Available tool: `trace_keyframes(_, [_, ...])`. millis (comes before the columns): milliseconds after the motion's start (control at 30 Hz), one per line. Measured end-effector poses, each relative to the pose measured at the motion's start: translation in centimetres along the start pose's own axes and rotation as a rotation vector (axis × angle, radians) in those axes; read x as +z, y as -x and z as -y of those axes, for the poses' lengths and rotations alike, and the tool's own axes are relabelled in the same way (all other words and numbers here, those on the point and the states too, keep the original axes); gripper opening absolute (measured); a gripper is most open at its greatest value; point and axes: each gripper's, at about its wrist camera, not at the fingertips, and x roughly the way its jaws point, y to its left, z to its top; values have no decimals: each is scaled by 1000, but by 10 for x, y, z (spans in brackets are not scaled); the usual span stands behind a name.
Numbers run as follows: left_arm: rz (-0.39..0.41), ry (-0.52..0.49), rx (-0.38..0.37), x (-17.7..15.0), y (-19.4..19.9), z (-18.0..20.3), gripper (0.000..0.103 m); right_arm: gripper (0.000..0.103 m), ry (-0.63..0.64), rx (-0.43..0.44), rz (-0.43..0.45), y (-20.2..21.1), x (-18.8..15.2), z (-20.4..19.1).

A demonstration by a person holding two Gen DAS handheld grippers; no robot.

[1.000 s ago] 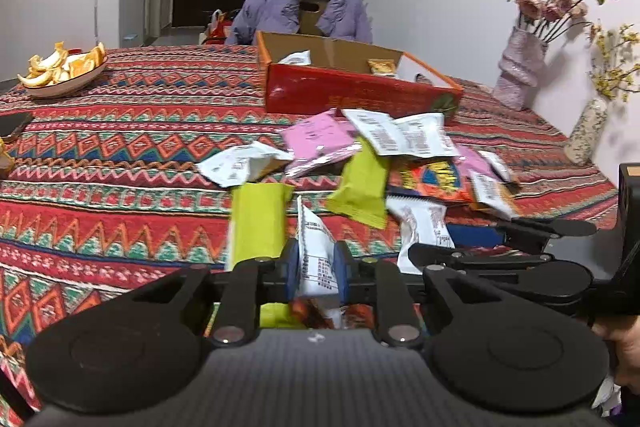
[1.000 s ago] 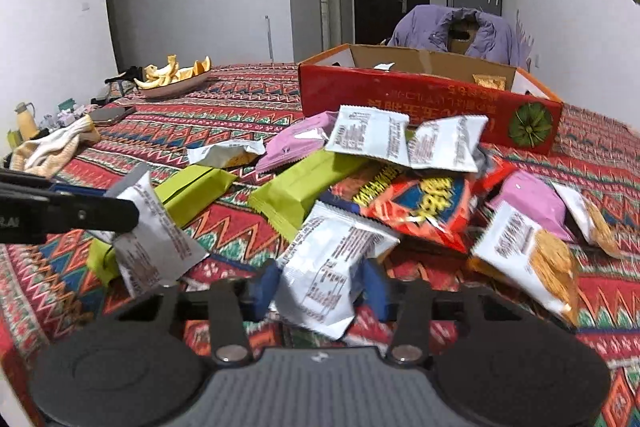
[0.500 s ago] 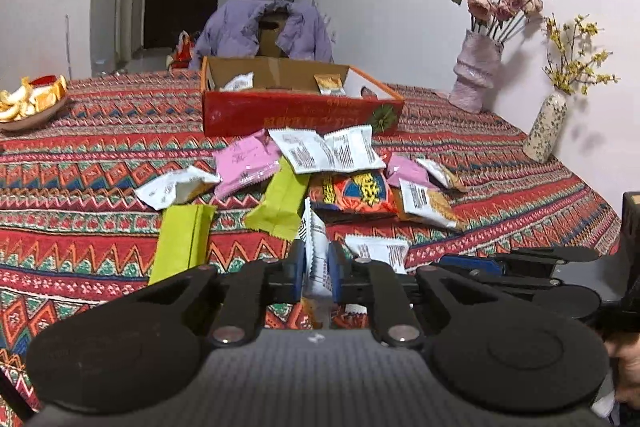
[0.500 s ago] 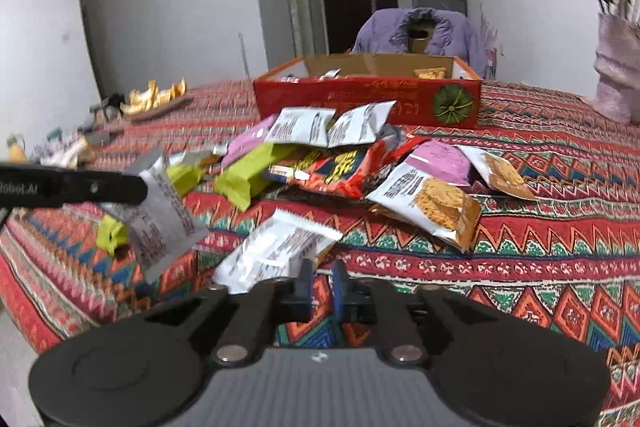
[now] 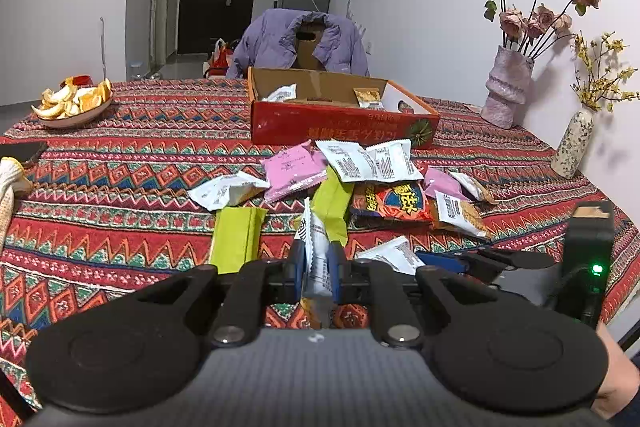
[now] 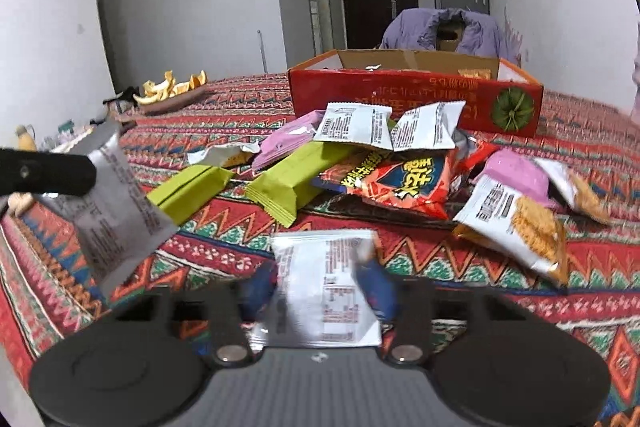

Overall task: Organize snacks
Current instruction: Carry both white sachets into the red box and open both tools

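My left gripper (image 5: 316, 269) is shut on a white snack packet (image 5: 316, 247), held edge-on above the patterned tablecloth (image 5: 120, 195). In the right wrist view that same packet (image 6: 112, 211) hangs at the left under a black finger. My right gripper (image 6: 320, 287) has its jaws opening, with another white packet (image 6: 324, 279) lying flat between the blue pads. Beyond both grippers lies a loose pile of snacks: green bars (image 5: 236, 239), pink packets (image 5: 292, 167), white packets (image 5: 368, 163) and a red bag (image 6: 400, 179). Behind the pile stands an open red cardboard box (image 5: 344, 127) with a few packets inside.
A bowl of orange peels (image 5: 72, 103) sits at the far left, a dark phone (image 5: 24, 151) nearer. Two vases (image 5: 504, 91) (image 5: 572, 143) stand at the right by the wall. A chair with a purple jacket (image 5: 296, 43) is behind the box. The table's edge runs close on the right.
The left gripper has risen and drawn back with its packet. The right gripper first held a white packet, then stood shut with the packet on the cloth ahead, and now straddles it with jaws apart.
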Motion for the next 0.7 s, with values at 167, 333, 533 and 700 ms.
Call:
trace_keyframes(167, [-28,-2,-88,-2,-18,17,13,41,-16,-91,10,41,-14,26])
trace_keyframes(333, [-32,-34,-162,9,-34,37,13,41,-92,-131,49,70,-9,55])
trace_keyframes(533, [59,-46,-259,99,-50,34,13,41,-56,-40,159,74,64,91])
trace_keyframes(700, [135,-97,-197,207,-108,29,13,41,-24,29,176,19,171,144])
